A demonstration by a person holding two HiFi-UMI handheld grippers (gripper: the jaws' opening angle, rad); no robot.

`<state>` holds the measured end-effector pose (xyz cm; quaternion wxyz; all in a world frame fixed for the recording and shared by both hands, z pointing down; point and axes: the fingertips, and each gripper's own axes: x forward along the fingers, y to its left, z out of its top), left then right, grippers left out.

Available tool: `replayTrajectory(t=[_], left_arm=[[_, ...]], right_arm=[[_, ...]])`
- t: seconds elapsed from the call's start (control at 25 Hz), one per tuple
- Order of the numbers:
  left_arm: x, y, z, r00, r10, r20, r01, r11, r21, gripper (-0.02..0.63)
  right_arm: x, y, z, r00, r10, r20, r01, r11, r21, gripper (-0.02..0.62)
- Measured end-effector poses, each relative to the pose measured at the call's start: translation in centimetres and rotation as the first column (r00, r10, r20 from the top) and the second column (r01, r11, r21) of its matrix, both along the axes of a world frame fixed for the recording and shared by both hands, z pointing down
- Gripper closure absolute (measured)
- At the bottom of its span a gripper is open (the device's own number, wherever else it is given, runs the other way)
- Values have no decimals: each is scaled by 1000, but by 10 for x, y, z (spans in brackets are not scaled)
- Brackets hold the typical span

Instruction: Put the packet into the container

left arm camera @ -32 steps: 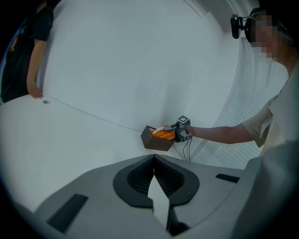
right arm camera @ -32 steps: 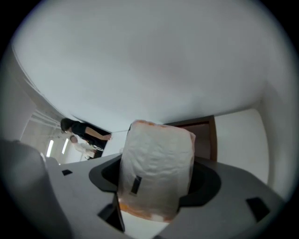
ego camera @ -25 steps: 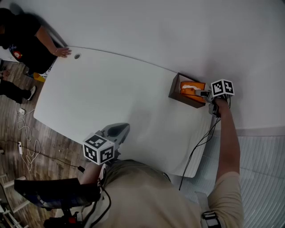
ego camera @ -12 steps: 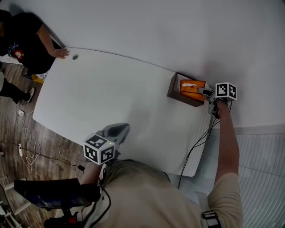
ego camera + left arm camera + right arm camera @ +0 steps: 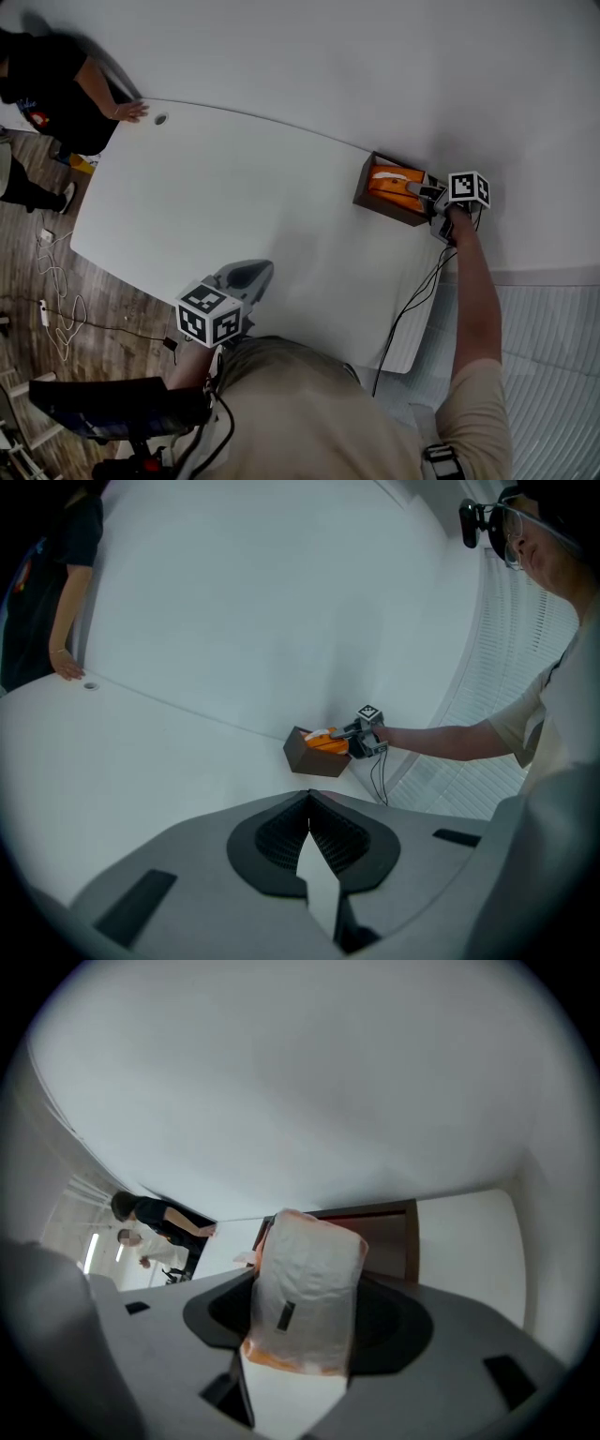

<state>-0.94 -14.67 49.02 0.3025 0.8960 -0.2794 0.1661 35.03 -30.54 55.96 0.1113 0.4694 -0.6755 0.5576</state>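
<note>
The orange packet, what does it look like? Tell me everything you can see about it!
The packet is a soft, crinkly plastic pouch, orange with a pale whitish face and a small dark mark. It stands on end between the right tongs, which have just been closing and seem to press its sides. It sits in the open brown container near the far right edge of the white table, poking above the rim.

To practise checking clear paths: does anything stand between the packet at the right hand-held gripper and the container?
Nothing visible does. The right hand-held gripper, whose jaws have just been closing, holds the orange packet between them at the open top of the brown container; no lid or other item shows there.
</note>
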Motion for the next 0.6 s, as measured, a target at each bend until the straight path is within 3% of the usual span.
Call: replayTrajectory(t=[0.2, 0.36, 0.6], left_arm=[[1, 1, 2, 1000, 6, 19, -6, 1000, 13, 601], [-3, 0, 3, 1000, -1, 22, 1, 1000, 13, 601], [0, 3, 5, 1000, 13, 24, -14, 1000, 12, 601]], right_arm=[[1, 6, 0, 976, -90, -197, 78, 995, -64, 287], [14, 10, -10, 935, -128, -330, 108, 991, -80, 273], [23, 16, -19, 904, -142, -403, 125, 990, -70, 276]])
